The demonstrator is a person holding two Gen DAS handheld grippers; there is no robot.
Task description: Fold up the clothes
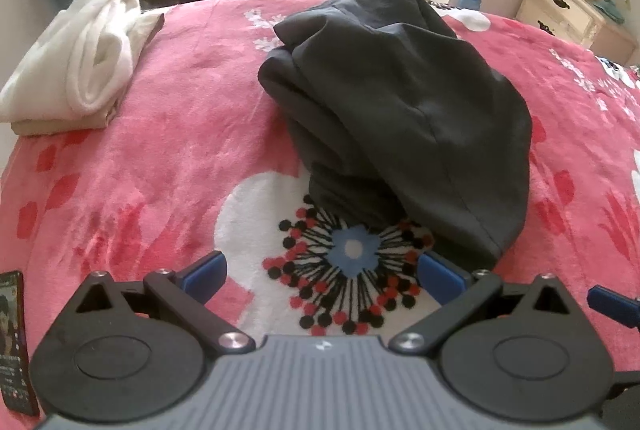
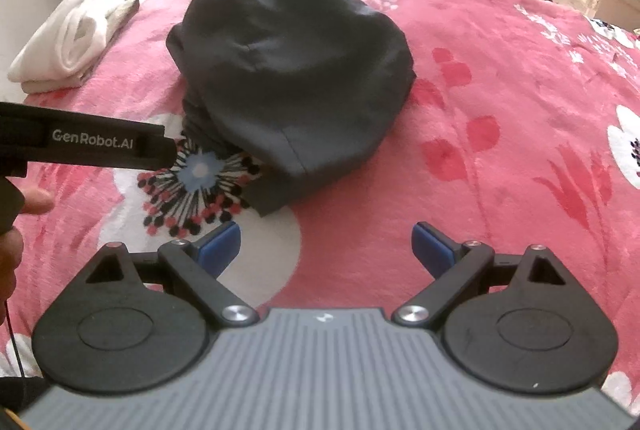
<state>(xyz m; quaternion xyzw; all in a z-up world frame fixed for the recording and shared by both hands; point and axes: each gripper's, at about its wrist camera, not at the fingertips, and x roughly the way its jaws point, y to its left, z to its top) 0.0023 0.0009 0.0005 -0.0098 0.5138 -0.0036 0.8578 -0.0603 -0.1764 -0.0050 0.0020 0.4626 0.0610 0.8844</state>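
The dark garment [image 1: 400, 110] lies bunched in a soft heap mid-bed on the pink blanket [image 1: 180, 150], its near edge over the flower print. The left gripper [image 1: 322, 270] and right gripper [image 2: 326, 250] both hover just short of it, jaws wide, holding nothing. The cloth looks limp, light and thickly layered, so it will likely sag when lifted; the near hem corners seem the best holds. White clothes [image 1: 80, 58] sit folded far left.

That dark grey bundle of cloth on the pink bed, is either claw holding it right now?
No. The dark grey folded garment lies free on the blanket, ahead of both open claws, left claw and right claw.
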